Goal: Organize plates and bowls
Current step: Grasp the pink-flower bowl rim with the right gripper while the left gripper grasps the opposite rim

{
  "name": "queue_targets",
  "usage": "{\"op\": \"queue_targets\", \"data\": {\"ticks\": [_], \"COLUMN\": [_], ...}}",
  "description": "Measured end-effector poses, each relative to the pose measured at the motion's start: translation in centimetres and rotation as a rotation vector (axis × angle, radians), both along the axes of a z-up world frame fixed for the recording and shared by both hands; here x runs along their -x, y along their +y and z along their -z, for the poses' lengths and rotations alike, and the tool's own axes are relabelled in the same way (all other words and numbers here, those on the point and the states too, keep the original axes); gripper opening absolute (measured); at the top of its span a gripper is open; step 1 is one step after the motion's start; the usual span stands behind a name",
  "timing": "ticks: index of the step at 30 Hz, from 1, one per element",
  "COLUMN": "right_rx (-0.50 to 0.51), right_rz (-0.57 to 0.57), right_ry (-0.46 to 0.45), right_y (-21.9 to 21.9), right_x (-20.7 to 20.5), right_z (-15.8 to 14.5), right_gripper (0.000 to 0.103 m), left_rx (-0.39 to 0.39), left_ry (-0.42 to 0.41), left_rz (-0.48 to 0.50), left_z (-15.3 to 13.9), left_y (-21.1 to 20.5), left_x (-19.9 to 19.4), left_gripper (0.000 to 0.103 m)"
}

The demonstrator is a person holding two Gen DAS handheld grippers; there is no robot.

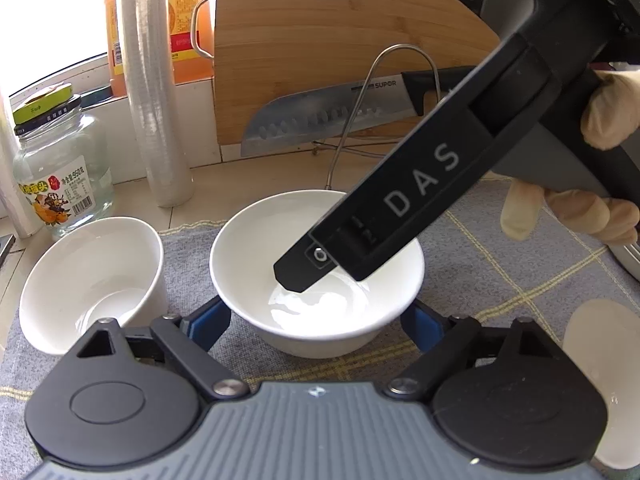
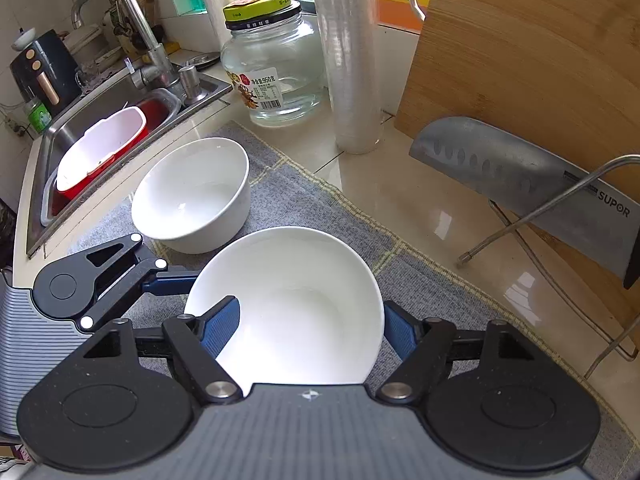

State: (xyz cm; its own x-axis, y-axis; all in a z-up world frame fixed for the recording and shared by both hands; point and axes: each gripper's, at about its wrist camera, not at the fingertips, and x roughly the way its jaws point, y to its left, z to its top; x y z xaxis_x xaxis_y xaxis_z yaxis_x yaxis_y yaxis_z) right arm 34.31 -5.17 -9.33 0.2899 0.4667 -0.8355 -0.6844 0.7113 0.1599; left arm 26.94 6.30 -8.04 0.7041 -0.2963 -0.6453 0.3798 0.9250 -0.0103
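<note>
In the left wrist view, your left gripper (image 1: 316,322) stands apart around the near white bowl (image 1: 316,280) on the grey checked mat (image 1: 500,248); its blue pads (image 1: 210,318) sit just beside the bowl's outer wall, and I cannot tell if they touch. The right gripper's finger reaches down into this bowl. A second white bowl (image 1: 94,280) stands just beside, to the left.

In the right wrist view, your right gripper (image 2: 310,334) is clamped on the near bowl (image 2: 288,308): one pad inside the rim, the other outside. The other bowl (image 2: 192,196) is near. If you lift now, the glazed wall may slip between the pads, or the bowl may knock against its neighbour or the left gripper
</note>
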Motion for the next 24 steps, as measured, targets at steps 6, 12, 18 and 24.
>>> {"op": "queue_targets", "data": {"ticks": [6, 12, 18, 24], "right_rx": [-0.005, 0.000, -0.012, -0.019], "right_rz": [0.001, 0.006, 0.012, 0.007], "right_ry": [0.008, 0.010, 0.016, 0.018], "right_y": [0.11, 0.36, 0.23, 0.26], "right_x": [-0.19, -0.24, -0.15, 0.13], "right_z": [0.19, 0.25, 0.04, -0.34], "right_gripper": [0.080, 0.080, 0.080, 0.080], "left_rx": [0.001, 0.003, 0.005, 0.000], "left_ry": [0.002, 0.008, 0.023, 0.044], "left_rz": [0.005, 0.005, 0.009, 0.011], "left_z": [-0.17, -0.20, -0.28, -0.46], "left_y": [-0.02, -0.03, 0.07, 0.19], "left_x": [-0.11, -0.17, -0.31, -0.26], "left_gripper": [0.090, 0.090, 0.090, 0.090]}}
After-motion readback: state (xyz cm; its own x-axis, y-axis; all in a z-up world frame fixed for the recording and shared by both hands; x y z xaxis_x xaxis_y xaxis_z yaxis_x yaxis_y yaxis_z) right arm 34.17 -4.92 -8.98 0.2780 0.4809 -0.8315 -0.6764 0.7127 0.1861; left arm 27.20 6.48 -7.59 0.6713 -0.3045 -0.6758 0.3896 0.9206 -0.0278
